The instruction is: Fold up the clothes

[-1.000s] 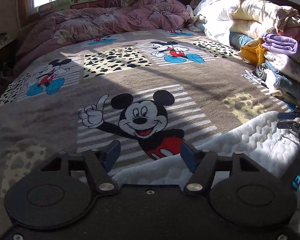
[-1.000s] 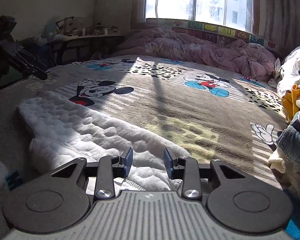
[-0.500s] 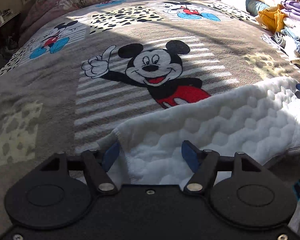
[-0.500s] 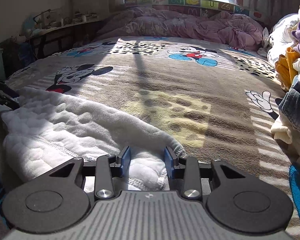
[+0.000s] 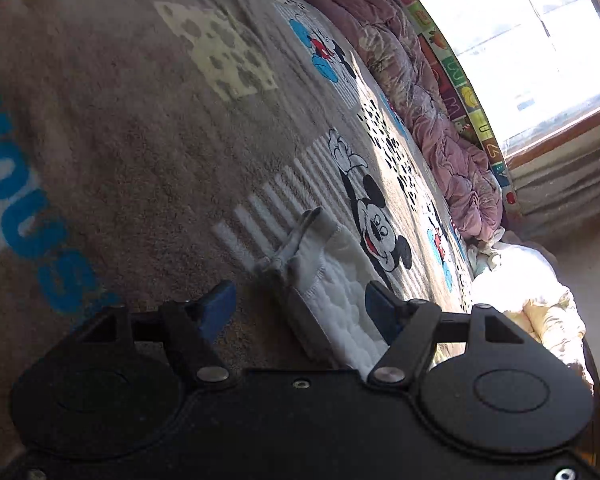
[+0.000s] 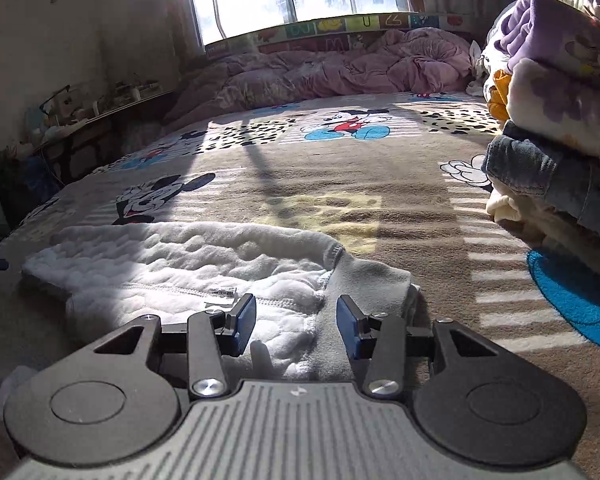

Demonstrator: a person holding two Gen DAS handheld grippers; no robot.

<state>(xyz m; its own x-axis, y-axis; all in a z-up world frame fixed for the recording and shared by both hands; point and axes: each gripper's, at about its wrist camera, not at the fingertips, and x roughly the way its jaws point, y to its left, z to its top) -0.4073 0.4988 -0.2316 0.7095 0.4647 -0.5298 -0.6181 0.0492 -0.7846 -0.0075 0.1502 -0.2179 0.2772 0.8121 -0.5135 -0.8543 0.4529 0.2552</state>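
From the left wrist view, which is rolled steeply to one side, the left gripper point(image 5: 300, 306) has its blue pads spread wide with nothing between them pinched; one end of the white fleece garment point(image 5: 332, 280) lies between and just ahead of the fingers on the Mickey Mouse blanket point(image 5: 140, 128), its grey ribbed hem edge closest to the pads. The garment runs away from this gripper toward the right of the frame. From the right wrist view, the right gripper point(image 6: 296, 324) is likewise spread and holds nothing; the garment point(image 6: 172, 264) stretches leftward across the blanket point(image 6: 400, 200), its long axis crosswise to the fingers, with its grey cuff end directly between them. Each gripper sits at its own end, equally near. A pile of clothes point(image 6: 560, 92) stands well apart at the right.
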